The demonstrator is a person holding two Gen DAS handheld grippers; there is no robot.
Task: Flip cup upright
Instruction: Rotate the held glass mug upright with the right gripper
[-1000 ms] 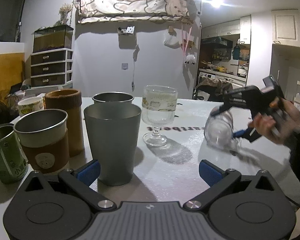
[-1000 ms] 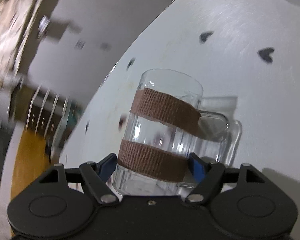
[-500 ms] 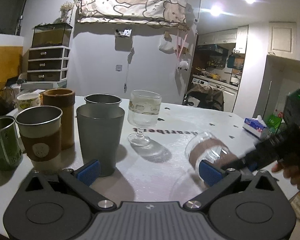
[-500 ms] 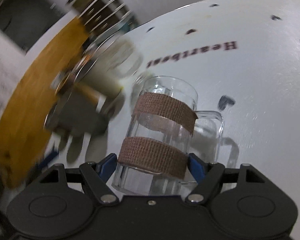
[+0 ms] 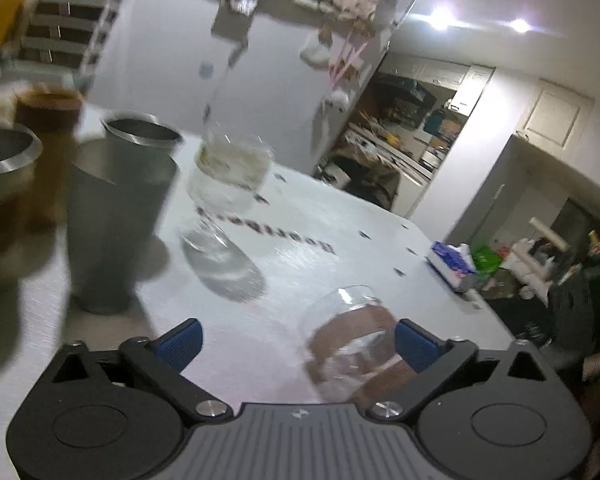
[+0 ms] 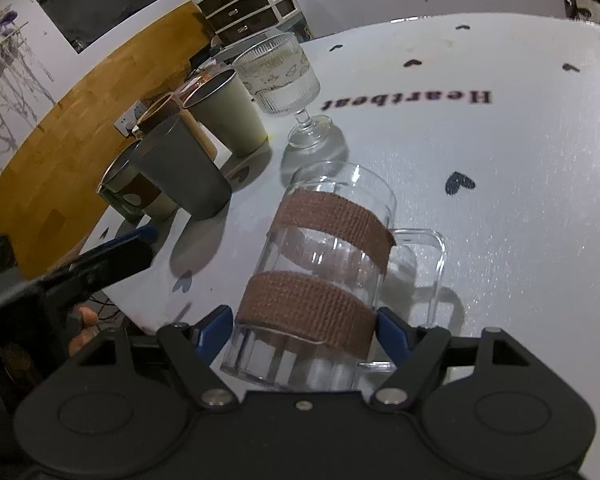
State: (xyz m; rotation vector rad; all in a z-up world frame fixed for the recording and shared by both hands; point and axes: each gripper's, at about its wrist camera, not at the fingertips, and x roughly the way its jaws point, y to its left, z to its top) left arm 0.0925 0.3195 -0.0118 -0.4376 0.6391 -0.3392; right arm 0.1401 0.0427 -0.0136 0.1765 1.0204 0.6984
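The cup is a clear glass mug [image 6: 324,276] with two brown fabric bands and a side handle. My right gripper [image 6: 306,330] is shut on its lower band and holds it tilted over the white table [image 6: 500,168], open end pointing away. In the left wrist view the mug [image 5: 350,344] shows between the blue pads, leaning, close to the right pad. My left gripper [image 5: 298,340] is open and holds nothing. It also shows at the left of the right wrist view [image 6: 112,256], apart from the mug.
A stemmed ribbed glass [image 6: 284,80] stands behind the mug. Several upright cups cluster at the left: a grey tumbler [image 6: 184,172], a cream cup [image 6: 224,110], a steel cup with a brown sleeve [image 6: 134,192]. A tissue box [image 5: 452,264] sits near the table's right edge.
My right gripper has swung the mug round and tipped it more upright, and now faces the cup cluster. My left gripper has tilted and moved right, so the mug sits between its pads.
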